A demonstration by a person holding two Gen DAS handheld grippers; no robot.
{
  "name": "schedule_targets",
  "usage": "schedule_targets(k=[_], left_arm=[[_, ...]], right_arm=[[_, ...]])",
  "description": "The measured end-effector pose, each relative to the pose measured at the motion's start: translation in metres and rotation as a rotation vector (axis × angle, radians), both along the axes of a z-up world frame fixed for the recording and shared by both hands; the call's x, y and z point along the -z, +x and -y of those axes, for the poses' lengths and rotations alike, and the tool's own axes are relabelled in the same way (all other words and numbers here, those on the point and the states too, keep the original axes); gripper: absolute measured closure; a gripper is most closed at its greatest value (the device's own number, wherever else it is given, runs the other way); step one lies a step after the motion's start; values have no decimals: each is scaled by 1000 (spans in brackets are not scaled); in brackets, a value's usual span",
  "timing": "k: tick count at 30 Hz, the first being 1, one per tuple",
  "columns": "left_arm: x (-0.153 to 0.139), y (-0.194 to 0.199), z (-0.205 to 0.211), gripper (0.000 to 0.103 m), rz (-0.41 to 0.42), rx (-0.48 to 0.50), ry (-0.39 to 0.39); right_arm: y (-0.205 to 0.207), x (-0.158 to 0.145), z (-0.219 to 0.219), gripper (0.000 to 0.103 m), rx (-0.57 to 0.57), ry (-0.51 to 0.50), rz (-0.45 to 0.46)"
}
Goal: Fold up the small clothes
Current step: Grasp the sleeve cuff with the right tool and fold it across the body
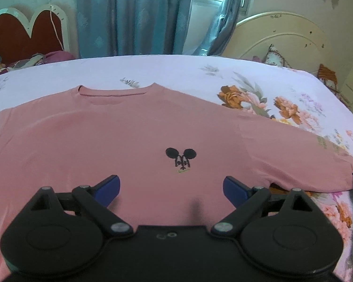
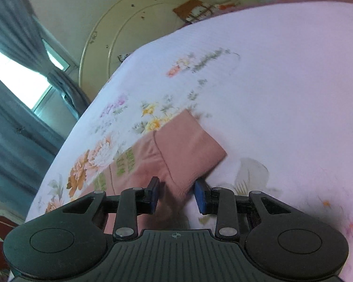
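**Pink shirt spread on the bed, right gripper at its sleeve**

A bed (image 1: 200, 70) with a white floral sheet fills both views. Behind it hang blue curtains (image 1: 120, 16), with a cream rounded headboard (image 1: 282, 40) on the right and a red heart-shaped headboard (image 1: 23, 35) on the far left.

The pink shirt (image 1: 106, 136) lies flat on the sheet, front up, its collar on the far side and its sleeves stretched to left and right. A small black mouse-head logo (image 1: 181, 158) sits on the chest.

The left gripper (image 1: 171, 188) hangs over the near part of the shirt body, just this side of the logo, its blue fingers wide apart with nothing between them.

The right gripper (image 2: 176, 196) is at the sleeve (image 2: 186, 145) on the shirt's right side. Its jaws are drawn in narrow, with a fold of the cuff's near edge between them; the right finger touches the cloth, while the left looks just clear of it, so a firm clamp cannot be confirmed.
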State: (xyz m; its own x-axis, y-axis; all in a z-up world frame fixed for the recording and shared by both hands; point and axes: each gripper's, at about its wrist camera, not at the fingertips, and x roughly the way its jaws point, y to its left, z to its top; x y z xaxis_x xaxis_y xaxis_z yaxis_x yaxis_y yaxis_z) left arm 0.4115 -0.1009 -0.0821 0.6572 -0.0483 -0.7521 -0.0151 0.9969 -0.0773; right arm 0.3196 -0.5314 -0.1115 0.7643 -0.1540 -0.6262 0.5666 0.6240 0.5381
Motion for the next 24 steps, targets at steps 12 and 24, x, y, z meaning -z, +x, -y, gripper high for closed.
schedule_targets(k=[12,24], left_arm=[[12,-4,3,6,-63,23,27],[25,-14,-54,27,-127,20,30]], right_arm=[[35,-9,21,95,-86,-215,-89],[85,-33,-99,95,-302,-315,-42]])
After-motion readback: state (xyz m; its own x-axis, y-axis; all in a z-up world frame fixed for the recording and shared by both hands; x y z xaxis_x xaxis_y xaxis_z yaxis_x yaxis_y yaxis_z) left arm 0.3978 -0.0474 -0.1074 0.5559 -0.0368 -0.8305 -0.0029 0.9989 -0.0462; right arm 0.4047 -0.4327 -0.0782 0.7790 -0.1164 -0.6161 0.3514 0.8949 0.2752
